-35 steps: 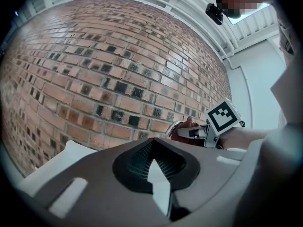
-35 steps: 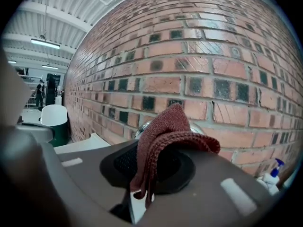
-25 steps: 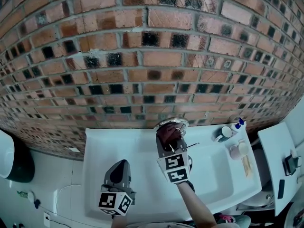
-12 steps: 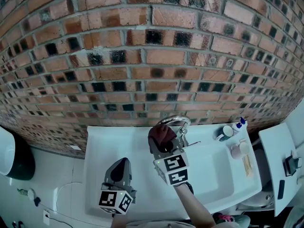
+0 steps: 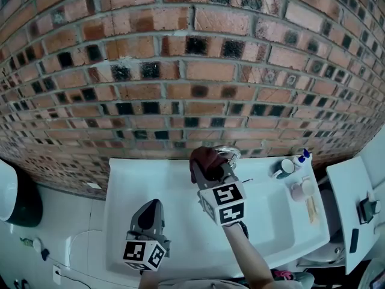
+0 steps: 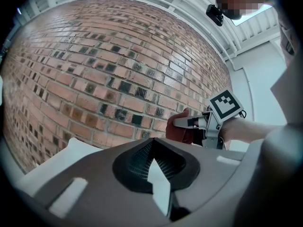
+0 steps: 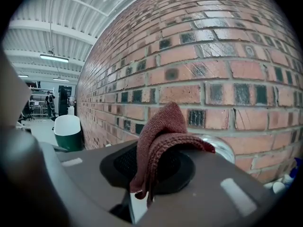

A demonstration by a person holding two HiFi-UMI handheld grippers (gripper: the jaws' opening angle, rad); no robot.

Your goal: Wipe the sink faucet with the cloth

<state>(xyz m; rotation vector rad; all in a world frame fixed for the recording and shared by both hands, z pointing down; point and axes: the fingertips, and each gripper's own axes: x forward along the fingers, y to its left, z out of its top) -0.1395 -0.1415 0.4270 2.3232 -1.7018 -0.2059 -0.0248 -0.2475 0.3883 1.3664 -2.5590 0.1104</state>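
Note:
A chrome faucet (image 5: 230, 153) curves out from the brick wall over the white sink (image 5: 123, 212). My right gripper (image 5: 210, 170) is shut on a dark red cloth (image 5: 203, 159), which is pressed against the left side of the faucet's arch. In the right gripper view the cloth (image 7: 163, 131) hangs bunched from the jaws (image 7: 152, 167), with the faucet's chrome curve (image 7: 218, 148) just behind it. My left gripper (image 5: 151, 207) hovers over the sink's left front, shut and holding nothing. From the left gripper view (image 6: 154, 163) the cloth (image 6: 179, 130) and the right gripper (image 6: 201, 126) show ahead.
The brick wall (image 5: 180, 71) rises straight behind the sink. A cup with a toothbrush (image 5: 283, 169) and small toiletries (image 5: 301, 191) stand on the sink's right ledge. A green and white bin (image 5: 15, 200) is at the left, a white counter (image 5: 355, 185) at the right.
The right gripper slid the cloth off the faucet's top to the left, then back up against the arch. The left gripper has stayed where it was.

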